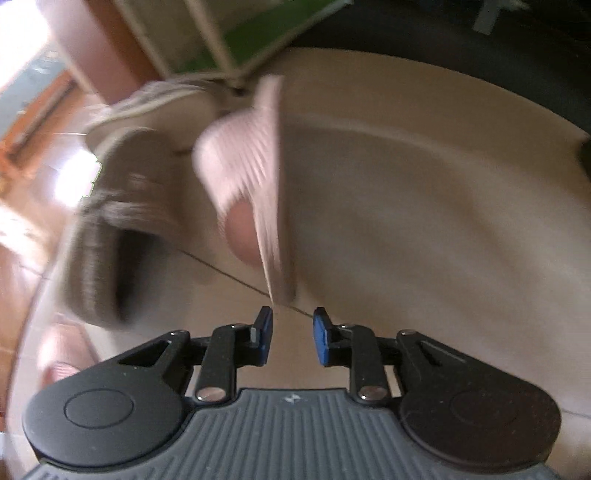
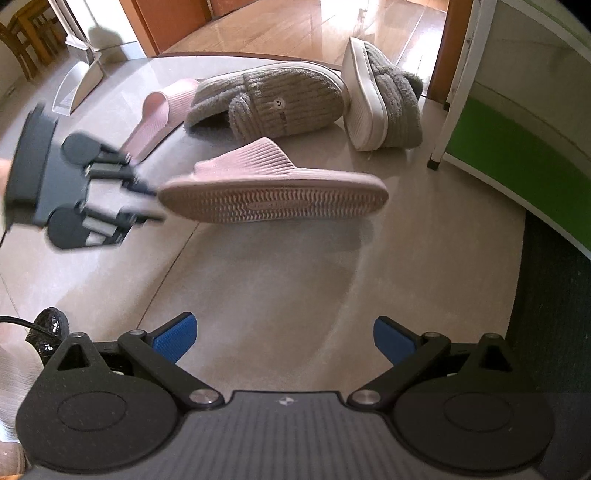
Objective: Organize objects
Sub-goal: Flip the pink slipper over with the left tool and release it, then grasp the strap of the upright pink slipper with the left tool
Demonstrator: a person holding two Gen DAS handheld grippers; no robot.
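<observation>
Setting: a home interior, at floor level near a doorway.
Floor: glossy beige tiles (image 2: 280, 280) are laid throughout.
Footwear: pink slippers (image 2: 273, 195) and grey plush slippers (image 2: 273, 99) are scattered on the tiles.
Furniture: wooden chairs (image 2: 22, 40) are seen beyond.
Door frame: wooden trim (image 2: 147, 26) is visible.

Left tool (image 1: 293, 334), blue pads parted a little, nothing between them. Pink slipper (image 1: 255, 184) on edge just ahead of the tips, heel end almost at the left pad, blurred. Grey fuzzy slipper (image 1: 122, 236) to its left. Both on beige floor tile (image 1: 424, 221). Green panel (image 1: 255, 40) behind.
</observation>
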